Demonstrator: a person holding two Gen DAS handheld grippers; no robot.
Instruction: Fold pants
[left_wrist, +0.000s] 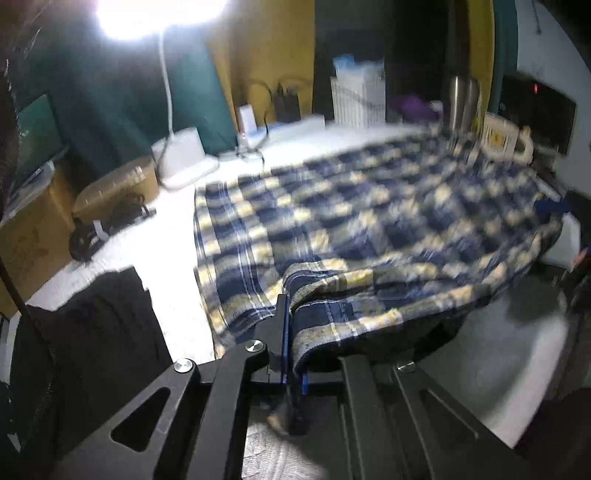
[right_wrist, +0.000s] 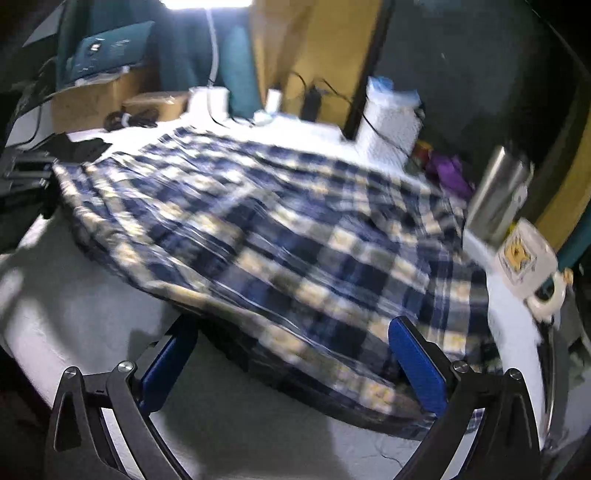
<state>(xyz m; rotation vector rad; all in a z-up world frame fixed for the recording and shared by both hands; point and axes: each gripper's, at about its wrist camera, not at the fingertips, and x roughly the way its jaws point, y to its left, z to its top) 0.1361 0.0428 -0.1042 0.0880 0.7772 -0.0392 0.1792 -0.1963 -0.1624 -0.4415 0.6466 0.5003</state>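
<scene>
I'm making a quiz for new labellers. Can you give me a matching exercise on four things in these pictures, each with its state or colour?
Things:
1. left gripper
2. right gripper
3. pants
4. mug

States:
A. white, with a yellow picture
B. open, fingers wide apart
C. blue and cream checks, spread on the table
D. shut on a fold of cloth

Pairs: 1-D, 2-B, 3-C, 4-A

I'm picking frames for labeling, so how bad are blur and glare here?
Left wrist view: lamp glare blows out the top left, and the plaid pants smear with motion blur. Right wrist view: same smear on the pants, with dark fisheye corners.
</scene>
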